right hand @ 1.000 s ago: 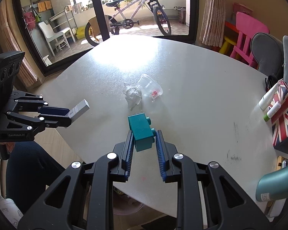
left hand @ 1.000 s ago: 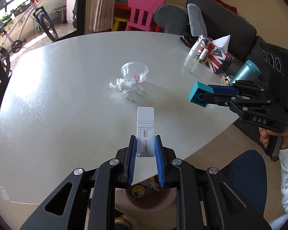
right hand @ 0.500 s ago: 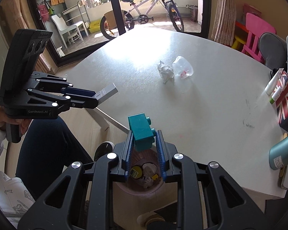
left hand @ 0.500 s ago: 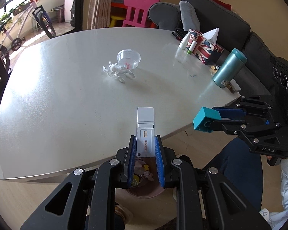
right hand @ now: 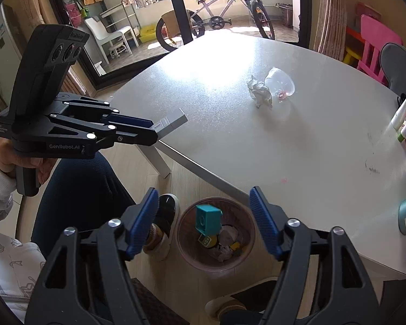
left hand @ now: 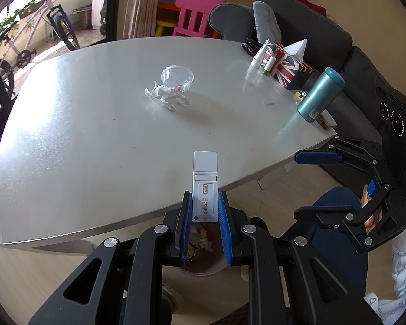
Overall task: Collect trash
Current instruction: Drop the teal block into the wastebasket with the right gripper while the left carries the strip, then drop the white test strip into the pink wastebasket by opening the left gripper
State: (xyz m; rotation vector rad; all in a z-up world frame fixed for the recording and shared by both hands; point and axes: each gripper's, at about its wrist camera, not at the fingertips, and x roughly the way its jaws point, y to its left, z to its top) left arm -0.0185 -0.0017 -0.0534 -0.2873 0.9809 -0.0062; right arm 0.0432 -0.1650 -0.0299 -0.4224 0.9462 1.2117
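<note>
My left gripper [left hand: 204,203] is shut on a flat white box [left hand: 205,184] and holds it over the table's near edge, above the pink waste bin [left hand: 203,266]; it also shows in the right wrist view [right hand: 159,128]. My right gripper [right hand: 204,222] is open over the bin [right hand: 184,249]. A teal block [right hand: 207,219] is in the bin's mouth among other trash. A crumpled tissue [left hand: 165,97] and a clear plastic cup [left hand: 177,77] lie mid-table.
A Union Jack tissue box [left hand: 284,63], two small tubes [left hand: 257,59] and a teal flask [left hand: 320,93] stand at the table's right side. The person's legs [right hand: 75,187] and shoe [right hand: 162,216] are beside the bin. A sofa is behind.
My right gripper has opened and let go of the teal block, which is now in the bin. Both grippers have pulled back from the table towards the bin.
</note>
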